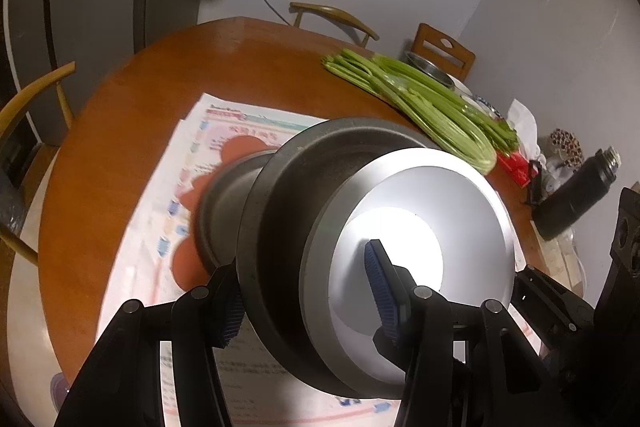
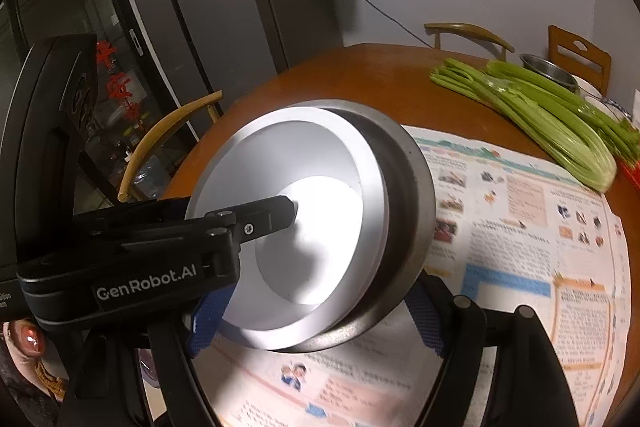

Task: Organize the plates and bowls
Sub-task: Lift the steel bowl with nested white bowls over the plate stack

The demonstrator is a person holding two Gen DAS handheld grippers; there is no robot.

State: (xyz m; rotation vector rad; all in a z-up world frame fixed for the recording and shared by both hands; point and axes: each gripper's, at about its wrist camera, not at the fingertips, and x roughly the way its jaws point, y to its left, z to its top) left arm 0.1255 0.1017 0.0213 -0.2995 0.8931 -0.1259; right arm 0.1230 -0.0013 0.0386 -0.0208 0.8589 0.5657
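Dim room, blown-out glare inside bowl (image 1: 394,227), fisheye-dark corners.

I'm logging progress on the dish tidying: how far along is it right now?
Done: the shiny steel bowl already sits nested in the dark grey metal bowl. In hand: the left tool and right tool both grip that tilted stack above the newspaper. Left: setting it down, and the other steel bowl beyond the celery remains separate.
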